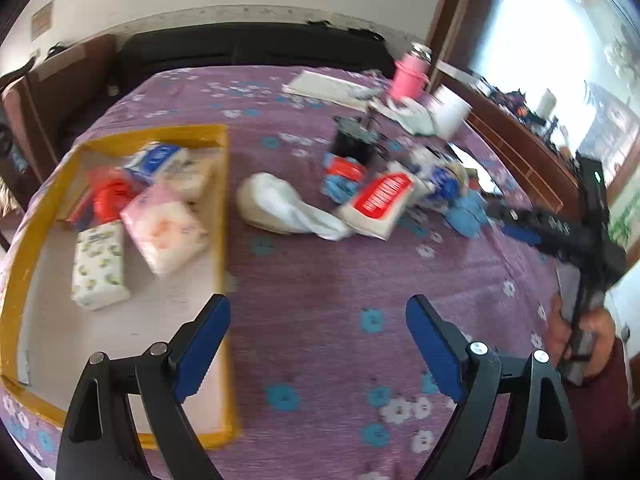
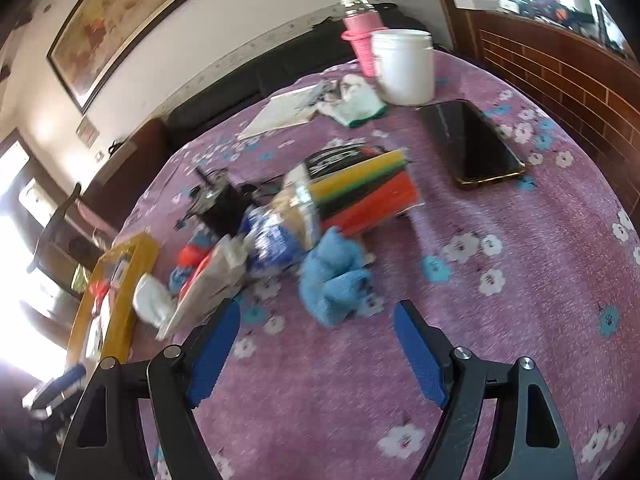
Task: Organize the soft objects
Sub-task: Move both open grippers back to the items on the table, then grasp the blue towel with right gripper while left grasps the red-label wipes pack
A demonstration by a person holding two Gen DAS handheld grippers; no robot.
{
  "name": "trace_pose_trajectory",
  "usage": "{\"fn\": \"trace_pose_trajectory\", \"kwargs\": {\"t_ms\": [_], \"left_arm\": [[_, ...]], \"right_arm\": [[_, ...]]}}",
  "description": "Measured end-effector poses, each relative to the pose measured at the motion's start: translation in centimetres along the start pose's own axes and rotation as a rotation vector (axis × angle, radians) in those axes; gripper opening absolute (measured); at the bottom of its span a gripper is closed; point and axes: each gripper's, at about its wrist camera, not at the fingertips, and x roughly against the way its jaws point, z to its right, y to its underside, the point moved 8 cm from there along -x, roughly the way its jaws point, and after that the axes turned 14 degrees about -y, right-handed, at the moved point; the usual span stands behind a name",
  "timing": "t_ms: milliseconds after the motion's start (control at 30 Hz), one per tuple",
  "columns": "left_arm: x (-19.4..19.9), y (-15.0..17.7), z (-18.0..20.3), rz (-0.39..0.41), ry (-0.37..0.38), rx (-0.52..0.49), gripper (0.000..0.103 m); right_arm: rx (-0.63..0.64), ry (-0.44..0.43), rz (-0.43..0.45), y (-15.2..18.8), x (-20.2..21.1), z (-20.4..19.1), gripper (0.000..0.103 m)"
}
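1. While both grippers hang over the purple flowered tabletop, the left gripper stands wide open with nothing between its blue pads.
2. Ahead and to the left of the left gripper sits a yellow-rimmed tray; its near right corner lies just under the gripper's left finger.
3. Inside the tray, well ahead-left of that gripper, lie a patterned tissue pack, a pink tissue pack, a blue tissue pack and a red bag.
4. Straight ahead of the left gripper, apart from it, lie a white sock and a red-labelled tissue pack.
5. The right gripper is open too, its pads bare.
6. A crumpled blue cloth lies on the tabletop just ahead of the right gripper, between the lines of its fingers but not touching them.
7. Beyond the cloth lies a bundle of coloured straws; further ahead-right are a phone and a white tub.
8. In the left wrist view, a hand at far right holds the right gripper's handle.
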Motion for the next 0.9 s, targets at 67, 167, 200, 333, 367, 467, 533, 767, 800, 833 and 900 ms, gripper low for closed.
{"fn": "trace_pose_trajectory", "kwargs": {"t_ms": [67, 167, 200, 333, 367, 467, 533, 767, 800, 833, 900], "left_arm": [[-0.2, 0.4, 1.2, -0.011, 0.002, -0.033, 0.089], [-1.0, 0.6, 2.4, -0.041, 0.006, -0.063, 0.089], [-1.6, 0.5, 2.8, -0.058, 0.008, -0.071, 0.089], [-3.0, -0.7, 3.5, -0.096, 0.026, -0.066, 0.089], [-3.4, -1.4, 3.8, -0.097, 0.029, -0.064, 0.089], [-4.2, -3.0, 4.7, -0.079, 0.036, -0.081, 0.089], [-4.8, -4.0, 5.7, -0.056, 0.04, -0.11, 0.089], [-8.5, -6.6, 11.3, 0.013, 0.034, -0.324, 0.088], [-9.2, -6.8, 12.1, 0.015, 0.023, -0.366, 0.088], [-9.7, -7.0, 12.6, 0.017, 0.01, -0.394, 0.088], [-11.2, -7.4, 13.6, 0.011, -0.022, -0.453, 0.088]], "right_arm": [[-0.014, 0.013, 0.008, -0.8, -0.3, 1.1, 0.083], [-0.008, 0.044, -0.022, -1.6, -1.5, 2.4, 0.083], [-0.004, 0.051, -0.036, -1.6, -2.0, 2.6, 0.083], [0.039, 0.049, -0.107, -1.2, -4.6, 2.5, 0.083], [0.062, 0.056, -0.106, -1.1, -4.9, 2.2, 0.083], [0.127, 0.068, -0.1, -0.9, -5.1, 2.0, 0.067], [0.137, 0.073, -0.089, -0.9, -5.0, 2.3, 0.054], [0.116, 0.034, -0.086, -0.7, -4.8, 2.4, 0.044], [0.118, 0.033, -0.087, -0.7, -4.8, 2.3, 0.044], [0.118, 0.031, -0.088, -0.7, -4.9, 2.3, 0.044], [0.116, 0.025, -0.088, -0.7, -4.9, 2.4, 0.044]]}}
